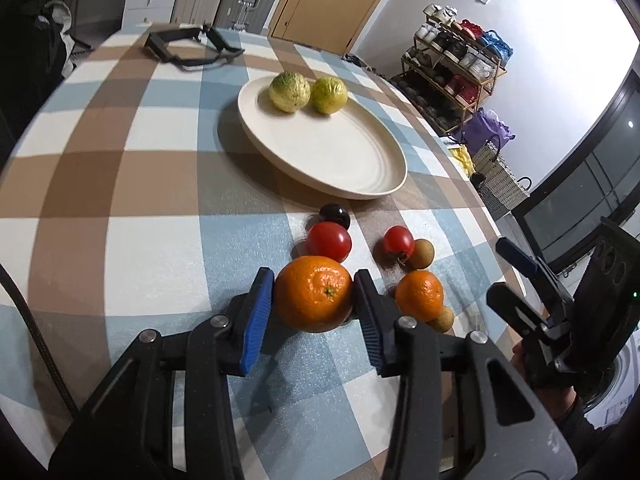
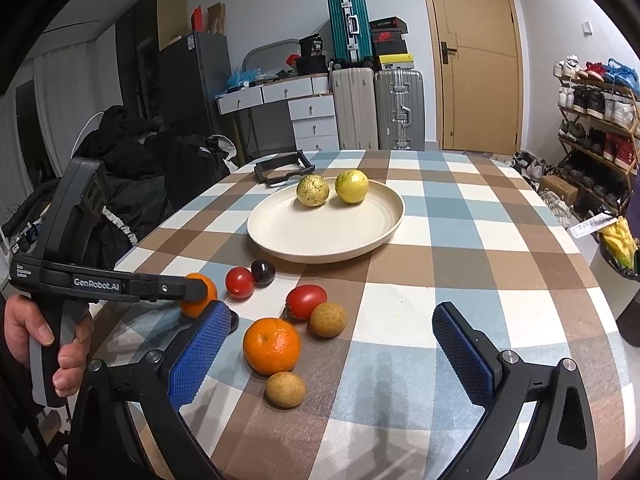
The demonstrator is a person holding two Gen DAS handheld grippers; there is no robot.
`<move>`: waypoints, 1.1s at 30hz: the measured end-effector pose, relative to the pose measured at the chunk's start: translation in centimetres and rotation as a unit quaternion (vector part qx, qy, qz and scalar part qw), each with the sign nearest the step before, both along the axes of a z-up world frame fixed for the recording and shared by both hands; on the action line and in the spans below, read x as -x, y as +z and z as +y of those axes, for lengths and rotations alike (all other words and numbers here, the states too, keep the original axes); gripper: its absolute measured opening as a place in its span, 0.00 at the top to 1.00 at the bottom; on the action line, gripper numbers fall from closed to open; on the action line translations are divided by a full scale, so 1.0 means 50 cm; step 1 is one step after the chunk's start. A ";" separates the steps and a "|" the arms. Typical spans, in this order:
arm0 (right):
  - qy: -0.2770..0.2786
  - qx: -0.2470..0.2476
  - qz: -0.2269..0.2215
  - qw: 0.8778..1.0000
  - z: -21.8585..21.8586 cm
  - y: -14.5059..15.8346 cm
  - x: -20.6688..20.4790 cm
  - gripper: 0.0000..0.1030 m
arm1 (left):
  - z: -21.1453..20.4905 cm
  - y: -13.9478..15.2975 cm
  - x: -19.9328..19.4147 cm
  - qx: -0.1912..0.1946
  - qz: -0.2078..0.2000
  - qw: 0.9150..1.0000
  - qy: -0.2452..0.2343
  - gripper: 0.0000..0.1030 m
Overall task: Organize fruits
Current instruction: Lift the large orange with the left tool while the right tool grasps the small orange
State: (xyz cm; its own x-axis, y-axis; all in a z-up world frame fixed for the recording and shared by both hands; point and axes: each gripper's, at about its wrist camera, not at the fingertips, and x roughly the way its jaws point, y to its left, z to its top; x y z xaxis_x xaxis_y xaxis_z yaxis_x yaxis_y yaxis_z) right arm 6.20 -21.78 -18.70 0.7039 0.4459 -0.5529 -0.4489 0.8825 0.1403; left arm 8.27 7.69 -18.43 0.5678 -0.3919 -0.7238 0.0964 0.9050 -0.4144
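Note:
My left gripper (image 1: 314,296) is shut on a large orange (image 1: 313,294) that rests on the checked tablecloth; it also shows in the right wrist view (image 2: 198,294). A cream plate (image 1: 340,160) beyond holds two yellow-green fruits (image 1: 290,92) (image 1: 329,95). Near the held orange lie two red tomatoes (image 1: 329,241) (image 1: 398,242), a dark plum (image 1: 334,216), a second orange (image 1: 420,295) and two small brown fruits (image 1: 422,254) (image 1: 442,319). My right gripper (image 2: 332,336) is open and empty, low over the table beside the second orange (image 2: 272,346). The plate (image 2: 280,236) lies ahead of it.
A black frame-like object (image 1: 188,46) lies at the table's far end. The table's right edge (image 1: 460,160) drops to a shoe rack (image 1: 456,60) and bags. Suitcases (image 2: 378,110) and a drawer unit (image 2: 312,120) stand behind the table.

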 end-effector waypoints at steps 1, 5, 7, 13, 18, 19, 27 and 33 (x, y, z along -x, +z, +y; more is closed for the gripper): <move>0.001 -0.001 0.003 1.000 0.000 -0.001 0.000 0.00 | 0.000 0.006 0.003 -0.003 -0.005 1.000 0.000 0.63; 0.006 -0.007 0.014 1.000 0.002 -0.005 -0.003 0.00 | 0.001 0.031 0.017 -0.019 -0.025 1.000 0.001 0.63; 0.008 -0.006 0.021 1.000 0.006 -0.009 -0.005 0.00 | 0.002 0.041 0.023 -0.023 -0.033 0.999 0.000 0.63; 0.031 -0.016 0.062 0.997 0.022 -0.028 -0.027 0.00 | 0.014 0.062 0.045 -0.022 -0.046 0.999 0.002 0.63; 0.044 -0.005 0.089 0.995 0.050 -0.047 -0.038 0.00 | 0.026 0.079 0.067 -0.016 -0.055 0.998 0.002 0.63; 0.047 0.002 0.091 0.995 0.058 -0.050 -0.039 0.01 | 0.025 0.081 0.069 -0.016 -0.057 0.998 0.001 0.63; 0.054 0.019 0.099 0.993 0.082 -0.056 -0.044 0.12 | 0.032 0.093 0.080 -0.013 -0.064 0.998 0.004 0.63; 0.053 0.020 0.115 0.992 0.081 -0.065 -0.049 0.44 | 0.039 0.089 0.081 -0.012 -0.058 0.998 0.007 0.63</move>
State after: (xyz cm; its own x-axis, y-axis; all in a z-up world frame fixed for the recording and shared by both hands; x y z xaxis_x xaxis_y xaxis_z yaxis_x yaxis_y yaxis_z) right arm 8.66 -17.71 -21.96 0.5067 0.4857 -0.7123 -0.5000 0.8386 0.2162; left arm 4.22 9.63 -13.99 0.6543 -0.3666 -0.6615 0.1295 0.9161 -0.3795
